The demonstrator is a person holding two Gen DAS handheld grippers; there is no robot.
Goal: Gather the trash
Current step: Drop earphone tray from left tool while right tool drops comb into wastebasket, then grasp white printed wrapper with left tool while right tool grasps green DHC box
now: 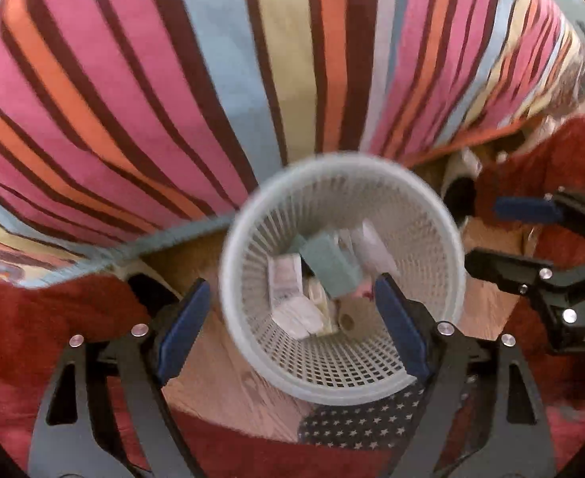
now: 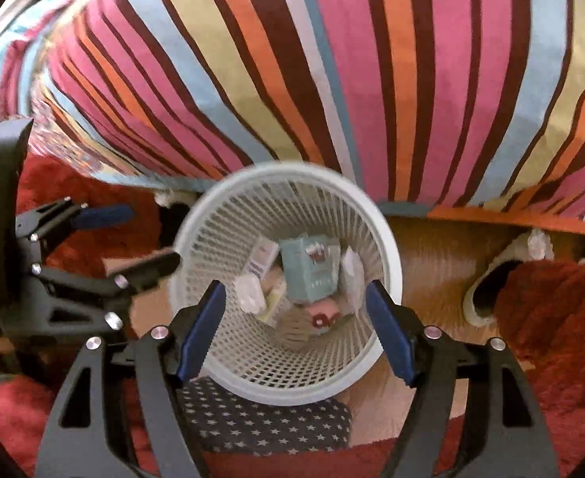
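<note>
A white lattice waste basket (image 1: pixel 332 159) (image 2: pixel 292 169) stands on the wooden floor beside a bed. Inside lie a teal box (image 1: pixel 332 267) (image 2: pixel 312 271), white packets (image 1: pixel 284 279) (image 2: pixel 260 259), a cardboard roll (image 1: pixel 348 318) and a pink scrap (image 2: pixel 324 314). My left gripper (image 1: pixel 292 282) hovers over the basket's mouth, pointing steeply down, open with nothing between its blue pads. My right gripper (image 2: pixel 296 285) hangs over the same basket, also open and empty. Each gripper shows at the edge of the other's view: the right gripper (image 1: pixel 503 235) and the left gripper (image 2: pixel 133 239).
A striped bed cover (image 1: pixel 173 99) hangs down just behind the basket. A shaggy red rug (image 1: pixel 33 338) lies on both sides of the wooden floor (image 1: pixel 220 378). A dark star-patterned cloth (image 1: pixel 364 418) touches the basket's near side. A light slipper (image 2: pixel 487 290) lies at the right.
</note>
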